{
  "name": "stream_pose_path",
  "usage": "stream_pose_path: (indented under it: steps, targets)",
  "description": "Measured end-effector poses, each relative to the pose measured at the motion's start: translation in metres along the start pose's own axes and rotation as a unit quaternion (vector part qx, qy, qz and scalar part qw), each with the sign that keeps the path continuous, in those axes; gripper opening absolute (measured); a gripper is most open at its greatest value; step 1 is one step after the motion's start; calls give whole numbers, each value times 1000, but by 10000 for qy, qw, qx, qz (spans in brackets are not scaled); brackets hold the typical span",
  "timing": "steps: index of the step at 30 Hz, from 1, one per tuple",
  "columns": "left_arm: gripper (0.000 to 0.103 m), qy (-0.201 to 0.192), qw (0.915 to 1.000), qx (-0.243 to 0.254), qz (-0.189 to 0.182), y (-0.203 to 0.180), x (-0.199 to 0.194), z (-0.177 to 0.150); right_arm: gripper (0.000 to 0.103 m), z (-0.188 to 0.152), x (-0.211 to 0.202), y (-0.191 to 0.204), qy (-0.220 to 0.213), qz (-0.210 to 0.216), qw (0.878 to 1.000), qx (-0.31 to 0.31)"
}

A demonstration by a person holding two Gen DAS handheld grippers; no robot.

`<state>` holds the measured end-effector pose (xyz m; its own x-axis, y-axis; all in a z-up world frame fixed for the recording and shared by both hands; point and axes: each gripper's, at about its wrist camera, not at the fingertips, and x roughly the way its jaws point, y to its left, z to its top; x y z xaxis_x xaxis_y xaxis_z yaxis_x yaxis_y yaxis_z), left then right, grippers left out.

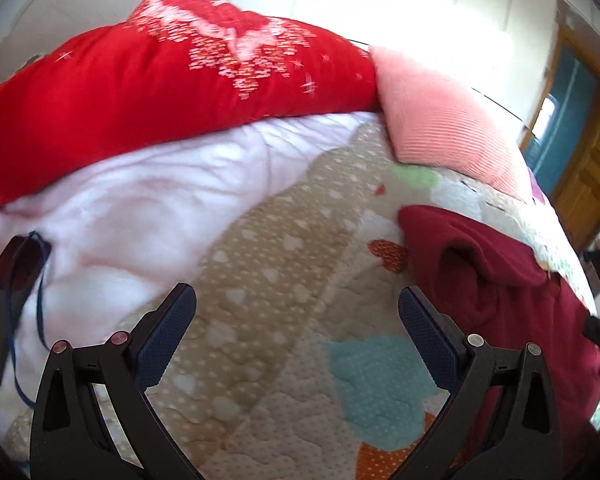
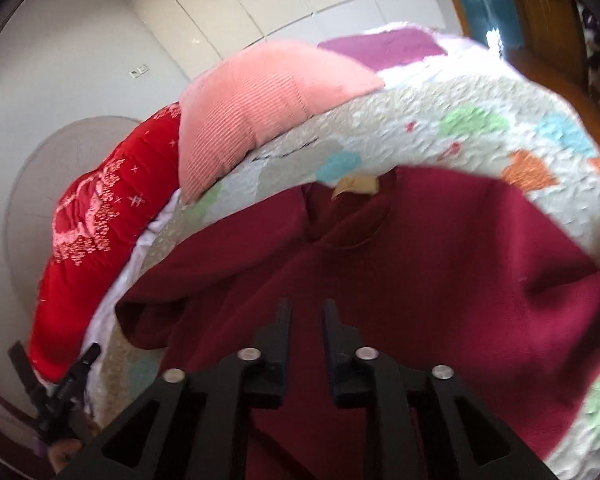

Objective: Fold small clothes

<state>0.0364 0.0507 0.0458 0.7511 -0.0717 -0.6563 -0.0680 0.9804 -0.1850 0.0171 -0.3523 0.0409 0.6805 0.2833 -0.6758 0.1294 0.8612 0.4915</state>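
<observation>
Maroon sweater (image 2: 400, 264) — rumpled, tan neck label up, on patchwork quilt (image 2: 440, 120)

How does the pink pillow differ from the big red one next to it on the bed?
The pink pillow is plain, ribbed and smaller; the red pillow is larger and carries a pale stitched pattern. The pink one is pale salmon, the red one bright red. Both lie side by side, touching, at the far edge of the quilt.

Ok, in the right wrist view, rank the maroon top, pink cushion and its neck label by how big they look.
1. maroon top, though it lies nearest the camera
2. pink cushion
3. neck label, clearly smallest
</observation>
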Motion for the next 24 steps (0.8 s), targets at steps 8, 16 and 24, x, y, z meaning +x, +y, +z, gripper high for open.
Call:
stream_pose_path:
  steps: [8, 16, 24]
  targets:
    - [102, -104, 9987, 142, -478, -14, -5, 4, 57, 34, 66, 24, 340, 84, 9990, 277]
    - [102, 129, 9991, 82, -404, -10, 9, 3, 6, 61, 69, 38, -192, 425, 9988, 178]
    - [102, 25, 9985, 372, -403, -25, 3, -1, 6, 27, -61, 9, -1040, -883, 9859, -968]
